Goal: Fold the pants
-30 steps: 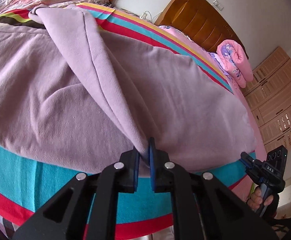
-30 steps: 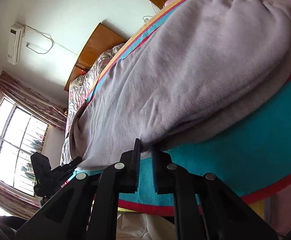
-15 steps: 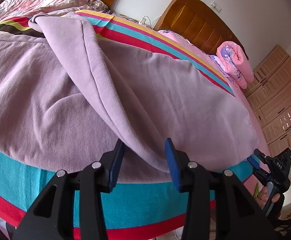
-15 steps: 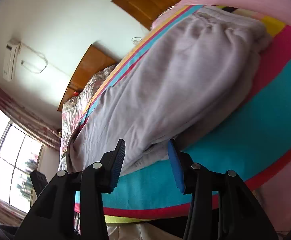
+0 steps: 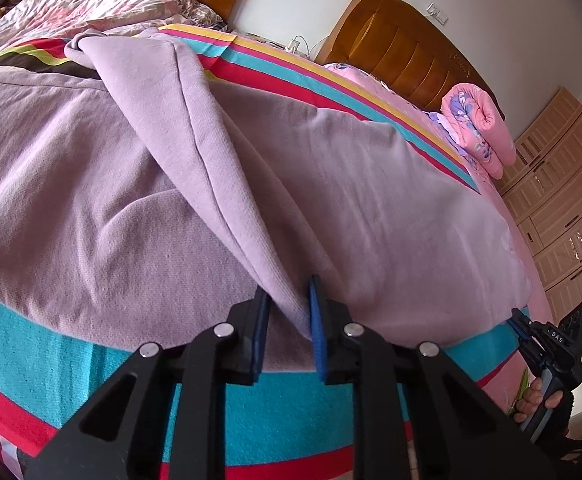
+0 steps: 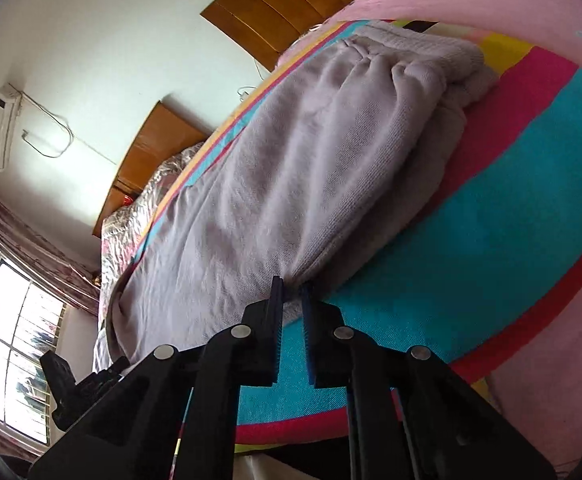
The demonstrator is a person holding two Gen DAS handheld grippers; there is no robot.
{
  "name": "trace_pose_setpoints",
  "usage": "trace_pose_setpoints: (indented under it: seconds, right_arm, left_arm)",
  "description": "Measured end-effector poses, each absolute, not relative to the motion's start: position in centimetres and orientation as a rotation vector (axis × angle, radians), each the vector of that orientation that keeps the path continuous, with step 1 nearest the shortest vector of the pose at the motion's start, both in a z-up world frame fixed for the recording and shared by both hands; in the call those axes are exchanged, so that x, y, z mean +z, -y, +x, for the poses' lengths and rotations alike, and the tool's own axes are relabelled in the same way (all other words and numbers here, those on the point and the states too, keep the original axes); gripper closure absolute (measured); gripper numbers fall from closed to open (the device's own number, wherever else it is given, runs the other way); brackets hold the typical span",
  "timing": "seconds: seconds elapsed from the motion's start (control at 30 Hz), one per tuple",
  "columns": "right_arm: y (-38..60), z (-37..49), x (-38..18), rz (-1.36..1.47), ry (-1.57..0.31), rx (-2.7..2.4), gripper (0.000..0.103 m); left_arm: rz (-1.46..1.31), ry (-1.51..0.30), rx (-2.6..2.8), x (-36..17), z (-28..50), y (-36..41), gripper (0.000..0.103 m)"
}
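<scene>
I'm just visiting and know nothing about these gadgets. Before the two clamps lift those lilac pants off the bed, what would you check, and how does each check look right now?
1. Left gripper has cloth: ok. Its jaws have just been closing and a fold of the pants sits between the pads.
2. Right gripper has cloth: ok. Its jaws have just been closing on the pants' near edge.
3. Both layers caught in each grip: cannot tell.
4. Pants lie flat: not ok. One flap is folded over near the left gripper.
5. Striped blanket not pinched along: cannot tell.
6. Room to fold on the bed: ok. The rolled pink quilt lies apart.
</scene>
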State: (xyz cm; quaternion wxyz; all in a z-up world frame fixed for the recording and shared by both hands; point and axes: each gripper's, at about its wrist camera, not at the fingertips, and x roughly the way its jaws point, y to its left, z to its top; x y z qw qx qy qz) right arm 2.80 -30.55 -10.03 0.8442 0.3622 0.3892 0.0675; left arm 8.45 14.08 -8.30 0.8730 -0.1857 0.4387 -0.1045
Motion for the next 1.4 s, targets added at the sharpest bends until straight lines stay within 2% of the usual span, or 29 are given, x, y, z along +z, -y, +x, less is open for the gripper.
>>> trace_pose_setpoints:
  seconds: [0.1,0.2,0.23,0.27,0.3,0.33,0.47,0.5,0.67,0.7,0.77,0.8,0.83,0.97,1.03,1.1,1.2,1.4]
  right_arm:
    - [30.7,1.9,-7.7,0.656,-0.830,0.006,0.071]
    - [29.9,1.6,-4.3,0.481,-0.732,-0.076,0.068]
    - [29.3,2.3,-3.5,0.407,-0.718,-0.074,0.063]
    - [28.8,3.3,-2.8,0.334,-0.714,-0.072,0.058]
    - [28.0,4.4,-2.6,0.262,-0.715,-0.065,0.046]
    - [27.3,5.5,-2.7,0.196,-0.722,-0.063,0.039]
    - [27.4,7.9,-7.6,-0.012,-0.888,-0.150,0.038]
    - [27.8,7.2,-8.1,-0.004,-0.841,-0.126,0.038]
    - [27.4,6.3,-6.2,0.011,-0.843,-0.160,0.038]
    - [26.5,6.2,-5.1,0.003,-0.816,-0.147,0.037]
    - [23.9,6.5,-3.3,-0.037,-0.767,-0.068,0.037]
    - [22.2,6.7,-2.7,-0.056,-0.753,-0.015,0.036]
    - [20.3,7.2,-2.4,-0.068,-0.747,0.060,0.035]
    - [14.4,8.7,-4.6,-0.144,-0.825,0.236,0.035]
    - [13.4,9.4,-6.6,-0.148,-0.911,0.269,0.035]
    - [13.5,9.3,-7.0,-0.148,-0.909,0.265,0.033]
    - [14.1,9.4,-5.9,-0.108,-0.892,0.253,0.033]
    - [13.8,10.4,-3.9,-0.083,-0.841,0.253,0.033]
  left_arm:
    - [-0.384,-0.919,-0.220,-8.3,8.6,-14.1,0.082]
    - [-0.386,-0.918,-0.220,-8.3,8.6,-14.1,0.082]
    - [-0.386,-0.917,-0.221,-8.3,8.6,-14.1,0.082]
    - [-0.386,-0.917,-0.221,-8.3,8.6,-14.1,0.082]
    - [-0.386,-0.916,-0.221,-8.3,8.6,-14.1,0.082]
    - [-0.386,-0.917,-0.221,-8.3,8.6,-14.1,0.082]
    - [-0.387,-0.921,-0.223,-8.3,8.6,-14.2,0.082]
    - [-0.384,-0.922,-0.225,-8.3,8.7,-14.1,0.082]
    - [-0.381,-0.927,-0.240,-8.3,8.9,-14.0,0.077]
    - [-0.384,-0.928,-0.244,-8.2,8.9,-14.0,0.073]
    - [-0.385,-0.925,-0.230,-7.8,8.7,-14.2,0.052]
    - [-0.379,-0.911,-0.197,-7.4,8.4,-14.5,0.037]
    - [-0.373,-0.893,-0.174,-7.0,8.1,-14.7,0.034]
    - [-0.382,-0.859,-0.133,-5.6,7.7,-16.8,0.031]
    - [-0.407,-0.851,-0.089,-4.8,8.2,-19.0,0.027]
    - [-0.441,-0.850,-0.058,-3.7,9.9,-21.5,0.024]
    - [-0.396,-0.882,0.030,-1.7,14.2,-23.2,0.021]
    - [-0.181,-0.965,0.146,-0.3,25.2,-21.1,0.017]
